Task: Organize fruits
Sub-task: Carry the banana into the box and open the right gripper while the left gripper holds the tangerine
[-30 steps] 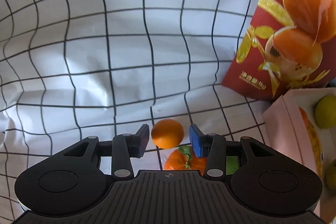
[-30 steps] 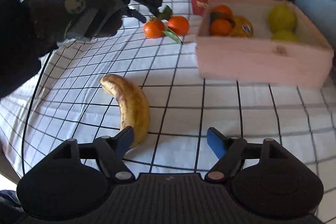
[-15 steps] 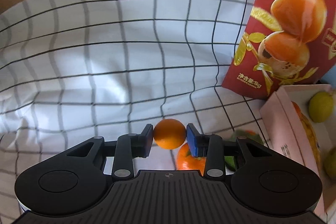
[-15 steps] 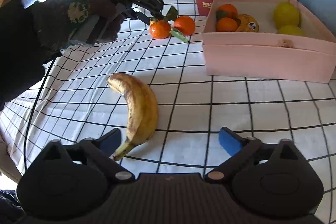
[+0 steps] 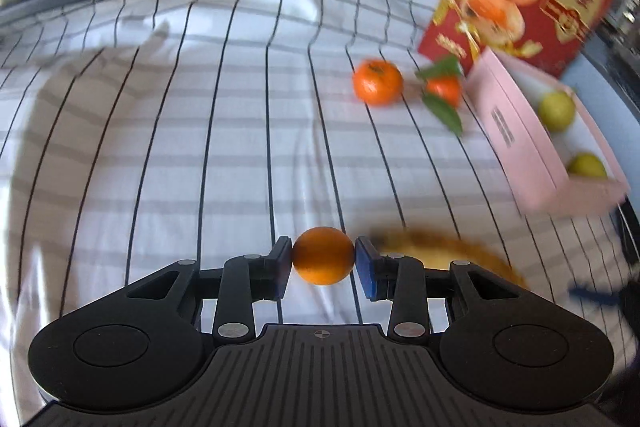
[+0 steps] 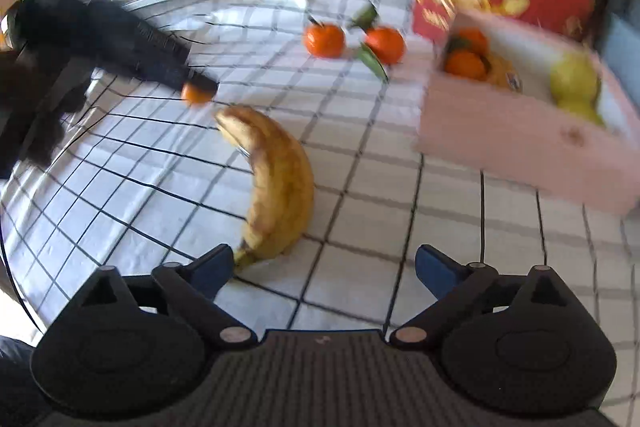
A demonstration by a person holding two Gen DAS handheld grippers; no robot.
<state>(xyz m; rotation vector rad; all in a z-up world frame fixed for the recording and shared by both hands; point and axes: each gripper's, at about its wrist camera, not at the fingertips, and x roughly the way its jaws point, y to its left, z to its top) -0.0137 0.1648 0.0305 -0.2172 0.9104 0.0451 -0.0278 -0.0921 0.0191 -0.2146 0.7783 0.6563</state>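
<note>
Step in hand, fruit transfer: left gripper clamped on small orange between its pads, pink box far ahead-right; right gripper jaws just narrowed slightly, wide apart, empty, banana ahead of its left pad; next, likely carry to box.
</note>
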